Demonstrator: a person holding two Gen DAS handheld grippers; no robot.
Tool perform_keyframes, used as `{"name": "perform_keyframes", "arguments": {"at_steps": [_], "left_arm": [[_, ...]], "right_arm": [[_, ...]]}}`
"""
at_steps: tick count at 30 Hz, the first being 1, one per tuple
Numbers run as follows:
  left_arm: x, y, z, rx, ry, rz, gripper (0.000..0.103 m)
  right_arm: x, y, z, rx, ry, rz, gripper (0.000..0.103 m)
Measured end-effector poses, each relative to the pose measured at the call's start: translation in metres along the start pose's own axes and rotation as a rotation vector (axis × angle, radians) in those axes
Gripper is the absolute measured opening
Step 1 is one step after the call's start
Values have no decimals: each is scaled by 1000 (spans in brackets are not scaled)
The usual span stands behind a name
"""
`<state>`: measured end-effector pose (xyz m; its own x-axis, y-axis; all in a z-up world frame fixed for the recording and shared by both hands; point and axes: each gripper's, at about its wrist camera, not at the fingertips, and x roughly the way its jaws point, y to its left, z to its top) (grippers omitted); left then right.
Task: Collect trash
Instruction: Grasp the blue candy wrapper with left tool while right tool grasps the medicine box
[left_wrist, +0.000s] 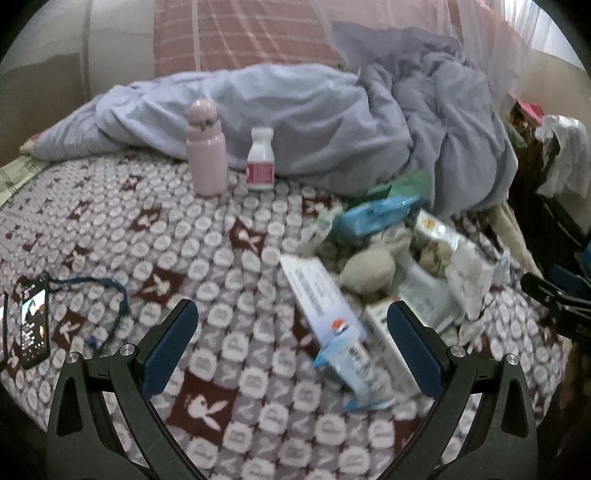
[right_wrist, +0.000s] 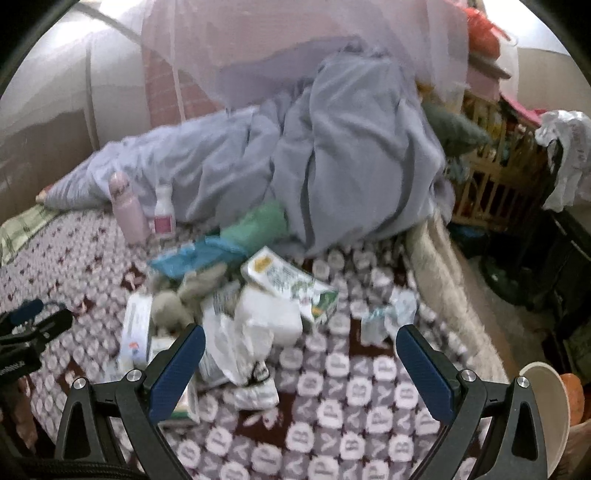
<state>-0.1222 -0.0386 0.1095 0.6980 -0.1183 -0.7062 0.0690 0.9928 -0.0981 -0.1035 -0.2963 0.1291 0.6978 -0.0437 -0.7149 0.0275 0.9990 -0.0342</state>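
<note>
The left gripper (left_wrist: 291, 321) hangs over a patterned bed (left_wrist: 221, 236), jaws spread wide, gripping nothing. To its left lies a phone (left_wrist: 35, 326); ahead stand a pink bottle (left_wrist: 206, 147) and a white pill bottle (left_wrist: 260, 158). The trash pile (left_wrist: 388, 266) of wrappers and boxes lies just ahead to its right. The right gripper (right_wrist: 301, 345), also wide and empty, hovers right over the trash pile (right_wrist: 236, 314), a crumpled white plastic bag (right_wrist: 240, 343) between its fingers.
</note>
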Motion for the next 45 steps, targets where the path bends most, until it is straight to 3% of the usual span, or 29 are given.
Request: {"name": "perform_keyframes", "arguments": {"at_steps": [4, 8, 10, 12, 15, 26, 27, 31, 35, 38, 41, 43, 45], "left_arm": [[6, 8, -8, 11, 40, -1, 102], [11, 12, -14, 30, 89, -16, 102], [10, 12, -17, 40, 104, -28, 102], [8, 14, -19, 55, 109, -12, 102], [8, 23, -19, 48, 120, 6, 102], [4, 29, -18, 7, 150, -1, 102], [5, 26, -17, -1, 153, -9, 102], [11, 11, -17, -30, 163, -55, 102], [24, -11, -19, -44, 179, -95, 101], [38, -29, -22, -29, 200, -96, 86], [54, -40, -28, -24, 247, -107, 62], [64, -43, -32, -34, 283, -118, 39], [70, -42, -36, -46, 315, -131, 33]], "right_arm": [[16, 4, -11, -13, 102, 25, 102], [23, 16, -23, -27, 153, 152, 102], [26, 25, -26, -23, 168, 200, 96], [31, 32, -26, -19, 195, 250, 81], [42, 49, -25, -27, 238, 312, 68], [98, 103, -27, -85, 378, 372, 63], [102, 105, -29, -96, 387, 363, 54], [96, 97, -29, -72, 378, 369, 52], [58, 76, -16, -45, 265, 364, 52], [39, 58, -8, -20, 214, 349, 52], [27, 44, -5, -2, 186, 345, 52], [21, 40, -7, 3, 173, 342, 52], [17, 35, -8, 10, 163, 342, 52]]}}
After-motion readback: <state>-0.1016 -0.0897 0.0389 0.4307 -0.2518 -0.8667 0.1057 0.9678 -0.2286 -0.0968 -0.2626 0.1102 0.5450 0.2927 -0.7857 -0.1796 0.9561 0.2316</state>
